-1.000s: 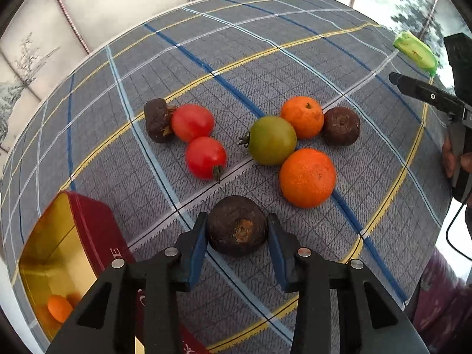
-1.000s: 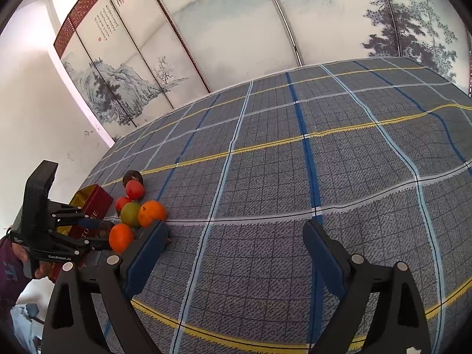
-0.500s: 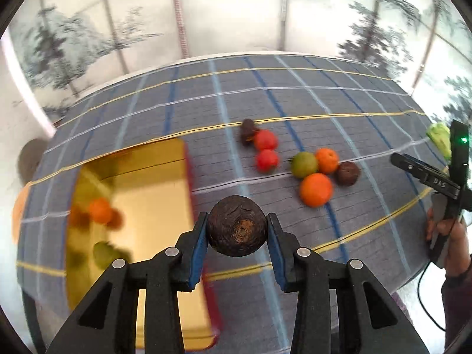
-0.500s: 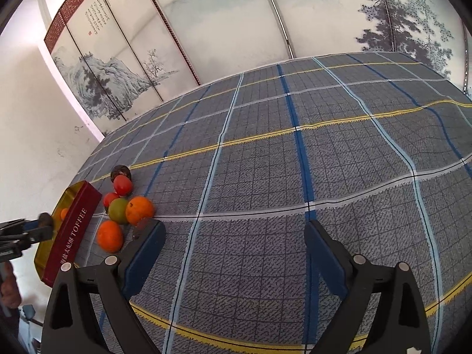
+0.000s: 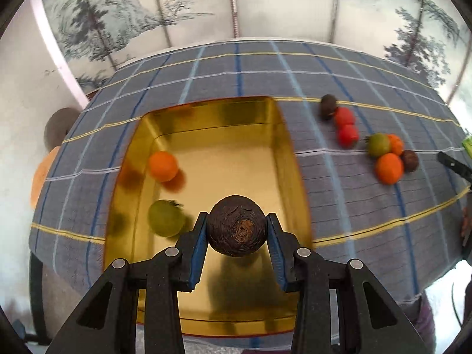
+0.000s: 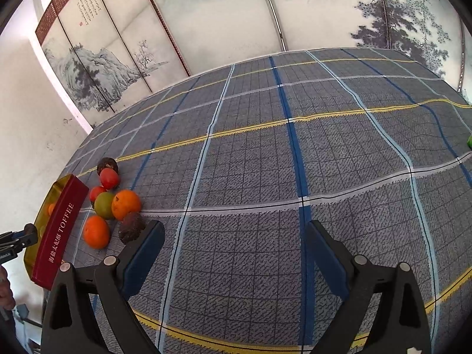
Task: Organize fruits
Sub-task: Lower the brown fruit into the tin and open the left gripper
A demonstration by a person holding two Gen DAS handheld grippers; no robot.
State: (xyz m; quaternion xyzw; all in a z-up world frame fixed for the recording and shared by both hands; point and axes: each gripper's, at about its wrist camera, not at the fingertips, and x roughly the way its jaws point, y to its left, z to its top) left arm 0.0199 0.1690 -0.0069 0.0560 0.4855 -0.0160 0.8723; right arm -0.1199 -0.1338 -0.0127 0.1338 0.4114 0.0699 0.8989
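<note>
While right gripper [image 6: 233, 243] gapes, left gripper [image 5: 236, 233] clamps dark fruit [image 5: 236, 225].

Black tongs [image 5: 236, 233], blue pads [image 5: 197, 250], silver screws [image 5: 172, 252]; same build on right tongs [image 6: 233, 247]; purplish sleeve [image 5: 424, 318].

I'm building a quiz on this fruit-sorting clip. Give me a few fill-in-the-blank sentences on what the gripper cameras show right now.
1. The left gripper is shut on a dark ____ fruit.
2. That fruit hangs over the open gold-lined ____.
3. Already inside it lie an orange fruit and a ____ one.
4. The right gripper is ____, with only the checked tablecloth between its fingers.

Missing words: brown; tin; green; open
</note>
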